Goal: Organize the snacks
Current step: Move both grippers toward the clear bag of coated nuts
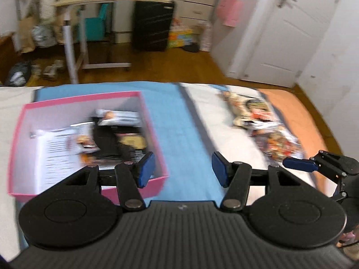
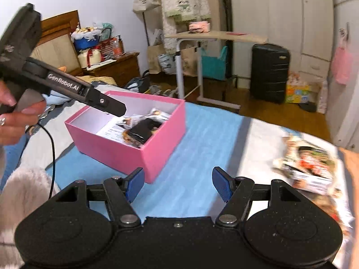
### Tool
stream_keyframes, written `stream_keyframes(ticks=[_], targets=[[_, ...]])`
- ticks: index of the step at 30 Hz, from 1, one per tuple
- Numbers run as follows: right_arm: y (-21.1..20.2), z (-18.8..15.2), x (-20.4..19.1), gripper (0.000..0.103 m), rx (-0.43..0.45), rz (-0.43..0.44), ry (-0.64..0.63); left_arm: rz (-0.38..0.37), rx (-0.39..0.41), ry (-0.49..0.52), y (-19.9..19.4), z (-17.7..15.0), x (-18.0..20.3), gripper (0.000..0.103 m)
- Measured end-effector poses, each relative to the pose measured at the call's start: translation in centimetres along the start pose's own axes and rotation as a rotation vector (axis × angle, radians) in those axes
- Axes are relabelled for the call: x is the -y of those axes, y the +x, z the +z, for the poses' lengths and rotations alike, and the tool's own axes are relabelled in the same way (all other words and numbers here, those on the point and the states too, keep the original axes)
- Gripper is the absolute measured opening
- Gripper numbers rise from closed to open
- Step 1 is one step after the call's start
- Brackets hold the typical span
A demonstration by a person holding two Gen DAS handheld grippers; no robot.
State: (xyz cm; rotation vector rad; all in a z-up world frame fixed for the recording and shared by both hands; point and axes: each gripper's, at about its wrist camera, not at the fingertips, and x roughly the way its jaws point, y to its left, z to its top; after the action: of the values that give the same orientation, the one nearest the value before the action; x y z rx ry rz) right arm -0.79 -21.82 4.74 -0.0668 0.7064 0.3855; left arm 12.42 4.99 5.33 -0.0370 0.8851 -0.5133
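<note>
One pink box (image 1: 89, 139) sits on the bed (image 1: 179, 123), ahead and to the left of my left claw (image 1: 184, 168), and one loose heap of snack packets (image 1: 264, 125) lies ahead and to its right. Inside the box I count at least three packets (image 1: 116, 132), though blur keeps me from a firm number; the heap is too smeared to count.

My left claw stands partly apart with nothing between its blue pads (image 1: 147, 168); only the blue sheet shows in the gap. Its left pad overlaps the box's near right corner in the picture, but I cannot tell whether it touches. My right claw (image 2: 178, 183) is likewise apart and empty over the blue sheet, with the box (image 2: 125, 150) ahead to its left and the heap (image 2: 311, 168) to its right.

The left wrist view catches the right claw's tip (image 1: 299, 164) at its far right, near the edge of the heap. Only the right wrist view shows the hand (image 2: 15, 116) gripping the left tool, whose front end hangs above the open box, plus its trailing cable (image 2: 52, 157) and a fuzzy sleeve (image 2: 24, 192).
</note>
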Motion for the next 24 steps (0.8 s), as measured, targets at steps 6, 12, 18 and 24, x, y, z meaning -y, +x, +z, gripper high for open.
stream_keyframes(ticks=[6,12,18,24], targets=[[-3.1,-3.5,4.4,0.078,0.012,-0.161,0.037,-0.073,-0.044,0.071,4.2,0.4,5.0,0.057],[-3.2,-7.4,9.6,0.083,-0.006,-0.333,0.121,-0.160,-0.089,0.112,9.7,0.1,9.7,0.058],[-0.7,-11.1,13.6,0.091,-0.028,-0.473,0.113,-0.211,-0.105,0.139,15.7,-0.8,12.9,0.058],[1.3,-13.5,17.1,0.092,-0.091,-0.535,0.154,-0.202,-0.100,0.192,21.1,-1.8,15.2,0.057]])
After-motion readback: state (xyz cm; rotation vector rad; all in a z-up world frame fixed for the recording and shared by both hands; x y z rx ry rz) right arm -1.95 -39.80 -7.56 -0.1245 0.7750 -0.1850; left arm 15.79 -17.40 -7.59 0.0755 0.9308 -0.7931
